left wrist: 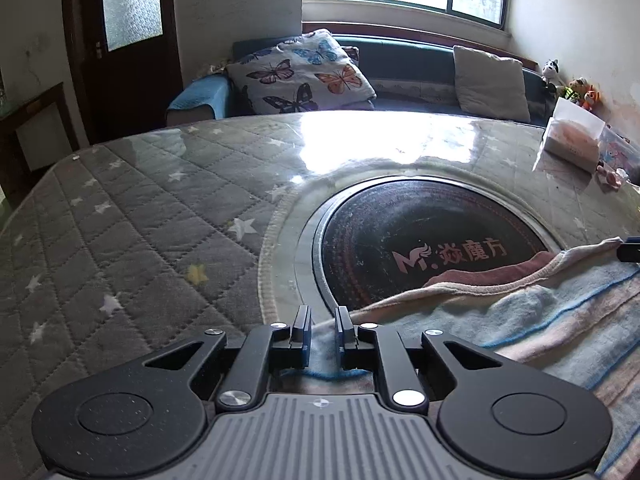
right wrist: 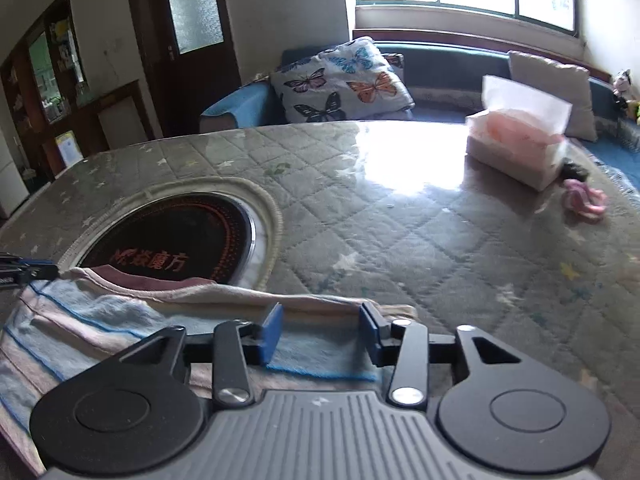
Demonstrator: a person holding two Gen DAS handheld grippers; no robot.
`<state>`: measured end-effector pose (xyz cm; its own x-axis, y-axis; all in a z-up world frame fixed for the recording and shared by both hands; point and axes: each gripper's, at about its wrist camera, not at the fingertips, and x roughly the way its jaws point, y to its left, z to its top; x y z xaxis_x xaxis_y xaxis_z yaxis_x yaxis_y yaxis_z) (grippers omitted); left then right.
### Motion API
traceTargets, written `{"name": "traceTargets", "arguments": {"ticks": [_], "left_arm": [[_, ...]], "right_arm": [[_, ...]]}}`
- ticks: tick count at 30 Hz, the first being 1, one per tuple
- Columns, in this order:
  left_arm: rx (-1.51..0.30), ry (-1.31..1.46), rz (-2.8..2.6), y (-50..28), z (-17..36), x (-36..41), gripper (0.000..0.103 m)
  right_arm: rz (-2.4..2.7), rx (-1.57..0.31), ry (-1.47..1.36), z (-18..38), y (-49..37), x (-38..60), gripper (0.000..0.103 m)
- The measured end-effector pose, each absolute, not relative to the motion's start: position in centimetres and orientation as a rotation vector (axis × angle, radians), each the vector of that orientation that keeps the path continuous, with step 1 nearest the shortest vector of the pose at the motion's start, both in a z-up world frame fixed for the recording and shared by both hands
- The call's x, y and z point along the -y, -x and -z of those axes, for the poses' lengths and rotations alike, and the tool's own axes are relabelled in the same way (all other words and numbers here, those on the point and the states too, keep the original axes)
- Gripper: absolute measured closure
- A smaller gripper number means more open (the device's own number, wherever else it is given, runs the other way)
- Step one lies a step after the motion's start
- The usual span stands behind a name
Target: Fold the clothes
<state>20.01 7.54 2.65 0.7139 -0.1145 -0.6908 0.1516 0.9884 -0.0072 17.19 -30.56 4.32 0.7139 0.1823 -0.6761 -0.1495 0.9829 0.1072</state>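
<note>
Towel (right wrist: 120, 332), striped blue and pink, lies on desk (left wrist: 132, 216) at near edge, its far hem overlapping round black hotplate (left wrist: 404, 240) set into quilted cover. It looks already doubled: a folded hem runs across both views, with a darker pink layer showing under top edge. No earlier frame, so fold count is a guess.

Left claw (left wrist: 323, 330): jaws nearly together with a bunched bit of towel edge between blue pads; reads as a pinch on left corner. Right claw (right wrist: 318, 334): jaws stand apart, pads either side of cloth but not pressing it; towel lies flat between them. So right corner looks released, left corner gripped.

Why so: both claws sit at same folded hem, one at each end, which fits laying a fold down and squaring corners. Holding left while right lets go would keep the hem from sliding on the glossy clear sheet over the quilt.

Judgement: one fold laid, more likely needed. Next move probably calls for freeing left corner, then regripping for a cross fold.

Risk: cloth may drag with a claw when it lifts.

Tissue box (right wrist: 520, 148) and small pink item (right wrist: 584, 200) sit well apart at far right, out of the way.
</note>
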Motion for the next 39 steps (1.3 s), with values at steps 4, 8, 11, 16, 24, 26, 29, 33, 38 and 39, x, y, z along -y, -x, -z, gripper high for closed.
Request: {"name": "traceTargets", "arguments": {"ticks": [4,8,11,16,24,26,29,33,38,39], "left_arm": [[-0.737,-0.053,0.148,-18.2,-3.7,-7.2,0.062],[-0.723,-0.049,0.151,-16.3,-4.4,-6.5,0.046],[-0.718,-0.048,0.153,-15.0,-4.4,-5.8,0.036],[-0.717,-0.054,0.141,-13.2,-4.1,-4.9,0.028],[-0.697,-0.072,0.131,-10.9,-4.1,-4.1,0.018],[-0.7,-0.084,0.129,-10.6,-3.9,-3.7,0.018],[-0.699,-0.099,0.129,-10.3,-3.7,-3.4,0.016],[-0.68,-0.122,0.113,-10.0,-3.6,-3.4,0.014],[-0.668,-0.097,0.118,-9.4,-3.5,-4.3,0.013],[-0.664,-0.093,0.117,-9.2,-3.5,-4.6,0.013]], "right_arm": [[-0.162,-0.783,-0.066,-4.3,-15.2,32.3,0.055],[-0.147,-0.808,-0.09,-4.0,-13.1,33.9,0.055],[-0.144,-0.82,-0.11,-3.7,-12.0,34.6,0.055],[-0.161,-0.826,-0.114,-3.2,-11.6,34.2,0.056],[-0.175,-0.824,-0.118,-3.1,-12.1,33.0,0.086],[-0.168,-0.819,-0.109,-3.4,-12.0,32.7,0.092],[-0.185,-0.805,-0.113,-4.5,-11.7,32.1,0.094],[-0.232,-0.789,-0.101,-6.6,-11.4,30.6,0.094],[-0.317,-0.781,-0.113,-9.3,-11.7,27.7,0.095],[-0.336,-0.782,-0.115,-9.8,-11.8,26.9,0.095]]}}
